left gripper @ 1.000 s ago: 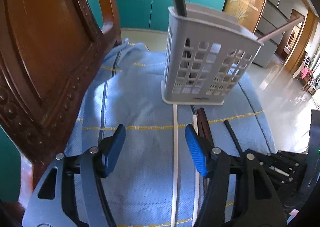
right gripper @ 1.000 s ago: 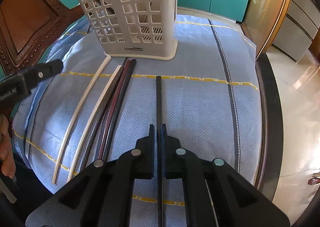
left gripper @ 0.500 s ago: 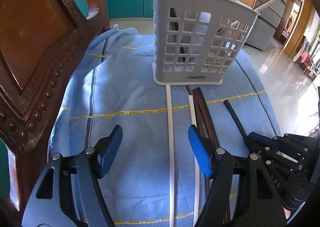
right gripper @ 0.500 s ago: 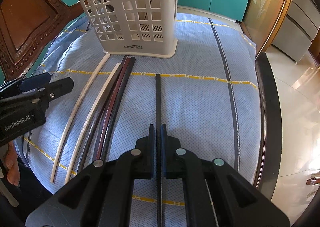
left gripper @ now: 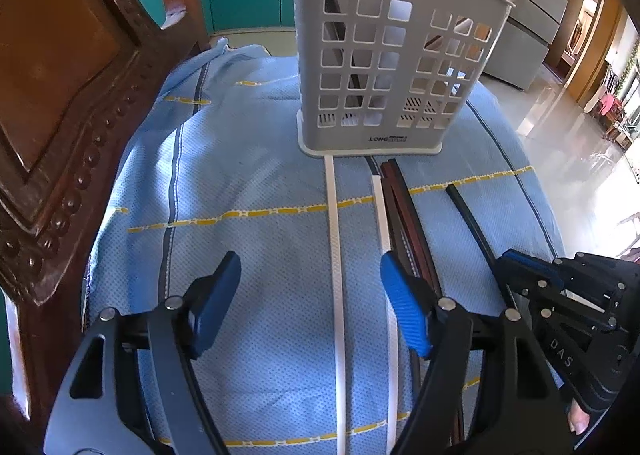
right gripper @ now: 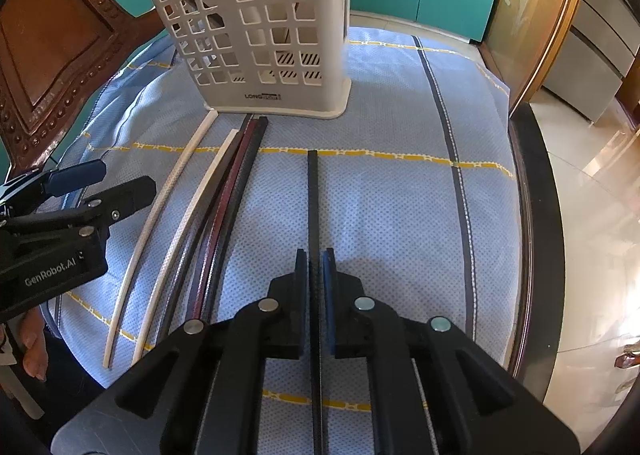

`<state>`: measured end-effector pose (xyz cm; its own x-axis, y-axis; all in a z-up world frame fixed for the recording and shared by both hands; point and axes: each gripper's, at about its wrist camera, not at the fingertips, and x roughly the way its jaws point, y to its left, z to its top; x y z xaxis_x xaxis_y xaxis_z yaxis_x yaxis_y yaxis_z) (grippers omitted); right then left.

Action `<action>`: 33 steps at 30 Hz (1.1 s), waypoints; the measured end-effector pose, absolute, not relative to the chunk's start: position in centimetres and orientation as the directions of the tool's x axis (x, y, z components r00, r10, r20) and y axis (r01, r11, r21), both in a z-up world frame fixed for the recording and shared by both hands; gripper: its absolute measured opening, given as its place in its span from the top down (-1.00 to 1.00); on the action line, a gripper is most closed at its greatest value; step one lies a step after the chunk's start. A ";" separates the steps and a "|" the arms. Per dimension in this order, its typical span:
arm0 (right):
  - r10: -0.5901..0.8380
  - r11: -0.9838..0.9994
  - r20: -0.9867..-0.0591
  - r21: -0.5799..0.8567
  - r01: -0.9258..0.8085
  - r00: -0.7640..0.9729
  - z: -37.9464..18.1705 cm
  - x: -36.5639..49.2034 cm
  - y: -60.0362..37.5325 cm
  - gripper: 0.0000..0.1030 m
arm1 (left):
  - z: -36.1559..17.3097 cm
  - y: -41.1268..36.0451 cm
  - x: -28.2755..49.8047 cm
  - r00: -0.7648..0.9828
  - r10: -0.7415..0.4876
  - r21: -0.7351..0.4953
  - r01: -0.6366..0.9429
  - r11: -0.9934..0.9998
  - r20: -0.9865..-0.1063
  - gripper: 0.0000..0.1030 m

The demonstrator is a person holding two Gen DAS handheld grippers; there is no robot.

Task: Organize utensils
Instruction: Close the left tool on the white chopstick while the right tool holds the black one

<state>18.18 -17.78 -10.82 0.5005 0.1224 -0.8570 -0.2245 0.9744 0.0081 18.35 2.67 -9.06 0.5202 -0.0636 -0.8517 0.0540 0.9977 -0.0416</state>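
Note:
A grey slotted utensil basket (left gripper: pixel 392 67) (right gripper: pixel 256 35) stands upright on the blue cloth, with dark utensils (left gripper: pixel 332 27) inside. In front of it lie two white chopsticks (left gripper: pixel 334 235) (right gripper: pixel 160 207), a dark bundle of chopsticks (left gripper: pixel 400 207) (right gripper: pixel 236 191) and a lone black chopstick (left gripper: pixel 468 215) (right gripper: pixel 313 195). My left gripper (left gripper: pixel 310 291) (right gripper: pixel 124 179) hovers over the leftmost white chopstick. Its jaws are opening, and they straddle that stick without touching it. My right gripper (right gripper: pixel 316 267) (left gripper: pixel 516 267) is shut on the black chopstick, which lies flat on the cloth. Its jaws are just starting to ease apart.
A carved wooden chair back (left gripper: pixel 60 95) (right gripper: pixel 48 35) rises close on the left. The table's dark edge (right gripper: pixel 536 215) runs along the right, with floor beyond. A person's hand (right gripper: pixel 34 347) shows at the lower left. Teal cabinets stand behind.
My left gripper has come in from the left over the white chopsticks and tipped further down, and its jaws have spread wider. My right gripper stays on the black chopstick, its jaws a touch looser.

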 end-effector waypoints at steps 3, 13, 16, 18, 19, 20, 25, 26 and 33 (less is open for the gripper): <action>0.122 0.975 -0.857 0.009 -0.223 0.500 -10.8 18.2 -17.8 0.71 | -9.2 2.6 18.4 0.516 -0.066 -0.044 0.056 0.997 -0.854 -0.42; 0.121 0.979 -0.853 0.018 -0.203 0.507 -10.6 18.3 -18.2 0.63 | -8.5 4.5 18.6 0.534 -0.124 -0.129 0.027 0.991 -0.836 -0.08; 0.123 0.979 -0.852 0.021 -0.202 0.509 -10.5 18.3 -18.2 0.61 | -8.8 4.9 18.9 0.520 -0.161 -0.175 0.023 0.984 -0.839 -0.08; 0.123 0.979 -0.852 0.020 -0.205 0.508 -10.5 18.3 -18.1 0.61 | -9.1 4.4 18.9 0.508 -0.176 -0.182 0.037 0.983 -0.843 -0.08; 0.123 0.978 -0.852 0.018 -0.206 0.509 -10.5 18.3 -18.1 0.61 | -9.2 4.1 18.9 0.506 -0.172 -0.174 0.043 0.984 -0.845 -0.08; 0.121 0.978 -0.852 0.015 -0.207 0.510 -10.6 18.4 -18.1 0.60 | -9.3 3.7 18.9 0.503 -0.163 -0.160 0.050 0.986 -0.849 -0.08; 0.107 0.981 -0.857 0.009 -0.193 0.504 -11.0 18.8 -18.1 0.51 | -10.3 2.6 19.8 0.499 -0.105 -0.092 0.051 0.994 -0.860 -0.11; 0.104 0.982 -0.857 0.007 -0.190 0.505 -11.0 18.9 -18.0 0.51 | -10.5 2.6 20.2 0.495 -0.103 -0.092 0.047 0.995 -0.863 -0.12; 0.080 0.985 -0.861 -0.011 -0.175 0.502 -11.5 19.5 -17.8 0.49 | -11.8 1.4 21.9 0.464 -0.056 -0.054 0.017 0.998 -0.884 -0.12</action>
